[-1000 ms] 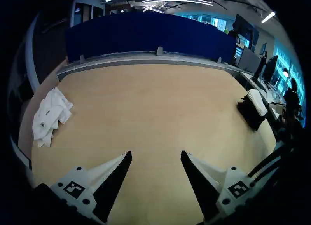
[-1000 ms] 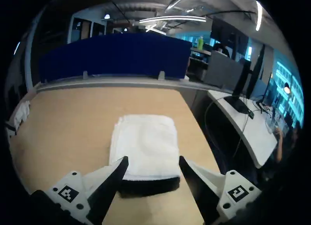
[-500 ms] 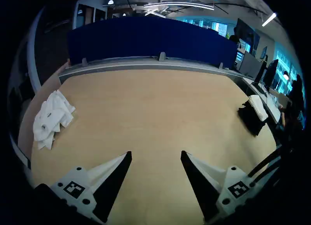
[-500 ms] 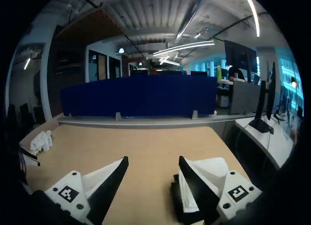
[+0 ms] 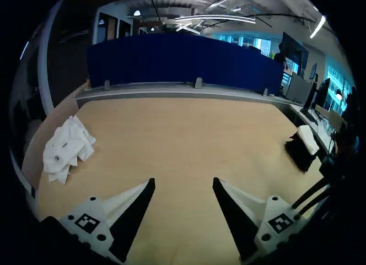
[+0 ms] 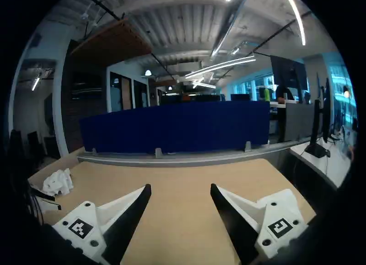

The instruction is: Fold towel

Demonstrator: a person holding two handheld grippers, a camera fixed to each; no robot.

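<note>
Towels lie at both ends of the counter (image 5: 183, 127) in the left gripper view: a crumpled towel (image 5: 68, 148) near the left edge, and a folded towel (image 5: 307, 139) on a black block (image 5: 297, 154) at the right edge. The left hand-held gripper (image 5: 183, 187) is released, its fingers spread over bare wood, well apart from both. In the right gripper view, the right hand-held gripper (image 6: 180, 191) is likewise released and grasps nothing. There the crumpled towel (image 6: 57, 181) sits far left, near a blue partition (image 6: 174, 127).

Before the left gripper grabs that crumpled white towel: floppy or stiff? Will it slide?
Likely floppy: the crumpled towel lies in loose folds, so it should drape when lifted. Probably light; pushed, it may bunch rather than slide on the table.
</note>
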